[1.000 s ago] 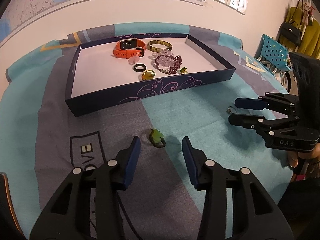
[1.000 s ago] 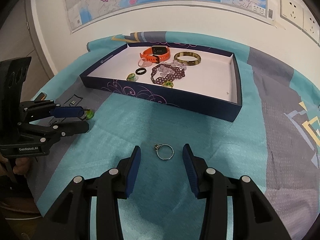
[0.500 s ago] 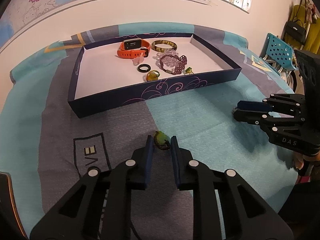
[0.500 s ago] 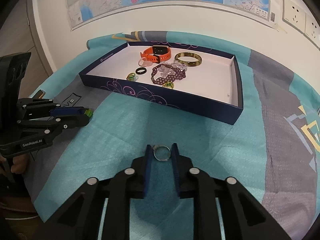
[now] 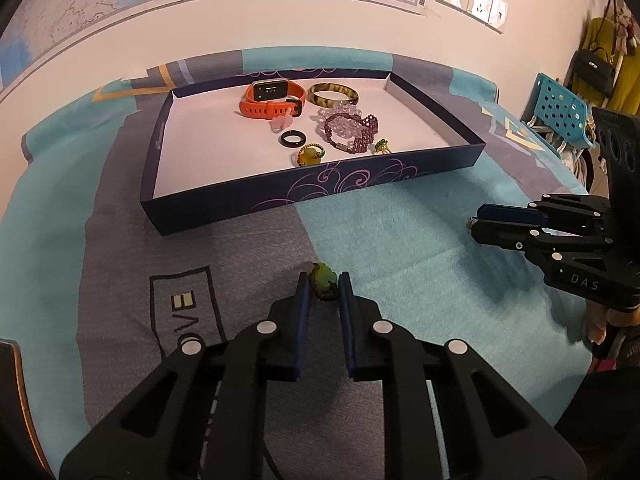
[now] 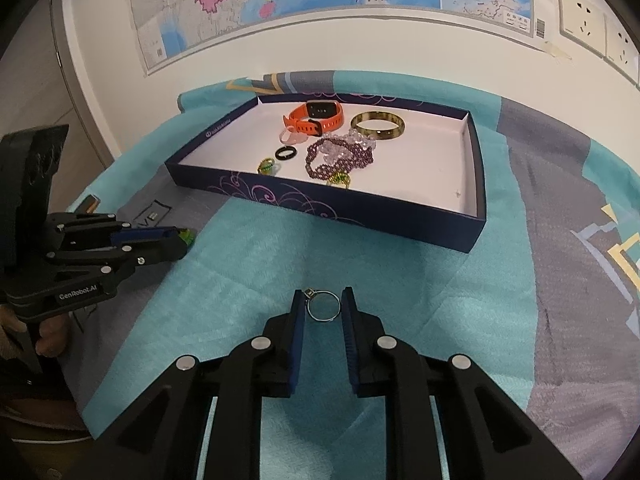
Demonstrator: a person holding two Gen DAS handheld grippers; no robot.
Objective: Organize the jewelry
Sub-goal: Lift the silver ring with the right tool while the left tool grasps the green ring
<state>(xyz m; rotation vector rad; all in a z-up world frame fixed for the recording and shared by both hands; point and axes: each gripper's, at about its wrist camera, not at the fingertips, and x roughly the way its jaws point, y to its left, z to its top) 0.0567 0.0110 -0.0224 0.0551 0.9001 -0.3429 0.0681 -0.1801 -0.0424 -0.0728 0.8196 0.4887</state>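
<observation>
In my left hand-held gripper (image 5: 323, 289), clamped at the tips, a green ring (image 5: 322, 276); in my right hand-held gripper (image 6: 324, 307), likewise pinched, a silver ring (image 6: 322, 307); both bound, I judge, for the tray (image 5: 224, 216) ahead.

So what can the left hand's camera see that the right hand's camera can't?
Only the left wrist view shows the blue chair and the black handbag. Only the right wrist view shows the whole silver ring in the right gripper. Both show the box with the orange watch, and the green ring in the left gripper.
</observation>
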